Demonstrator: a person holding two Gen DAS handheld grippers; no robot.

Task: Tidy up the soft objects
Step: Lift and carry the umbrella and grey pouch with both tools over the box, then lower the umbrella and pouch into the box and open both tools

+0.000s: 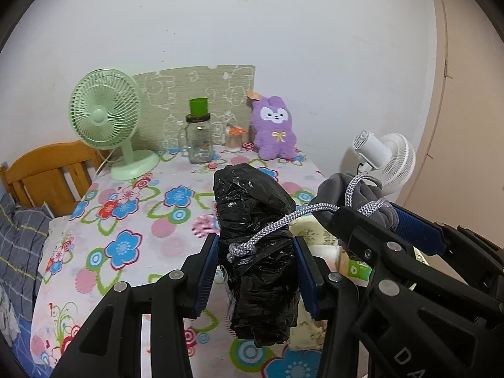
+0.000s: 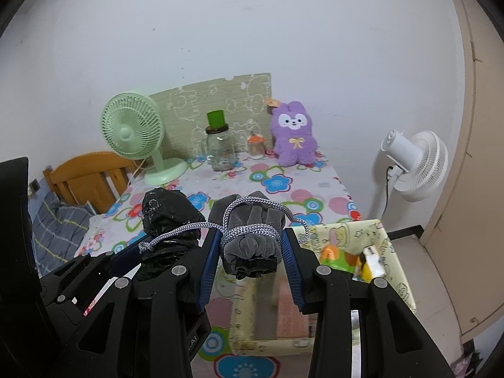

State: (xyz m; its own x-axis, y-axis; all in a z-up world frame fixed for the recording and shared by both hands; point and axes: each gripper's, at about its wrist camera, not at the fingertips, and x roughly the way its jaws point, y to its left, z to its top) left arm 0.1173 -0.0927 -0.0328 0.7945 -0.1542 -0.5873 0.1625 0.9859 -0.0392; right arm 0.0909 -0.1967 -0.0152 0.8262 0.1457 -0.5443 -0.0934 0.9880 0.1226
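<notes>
My left gripper (image 1: pixel 255 271) is shut on a black plastic bundle (image 1: pixel 252 220), held upright above the flowered table (image 1: pixel 126 220). My right gripper (image 2: pixel 250 258) is shut on a rolled grey cloth (image 2: pixel 252 245) wound with a grey-white cord (image 2: pixel 249 230). The cord (image 1: pixel 267 230) runs across to the black bundle (image 2: pixel 167 217) and ends in a knot lying on it. The grey cloth (image 1: pixel 349 195) shows to the right in the left wrist view. Both bundles hang side by side over a pale yellow printed storage box (image 2: pixel 365 233). A purple plush rabbit (image 1: pixel 274 129) sits at the table's back.
At the table's back stand a green desk fan (image 1: pixel 105 116), a glass jar with a green cup on top (image 1: pixel 198 135) and a small jar (image 1: pixel 233 140) before a patterned board. A white standing fan (image 2: pixel 412 160) is right of the table. A wooden bed frame (image 1: pixel 47 173) is at left.
</notes>
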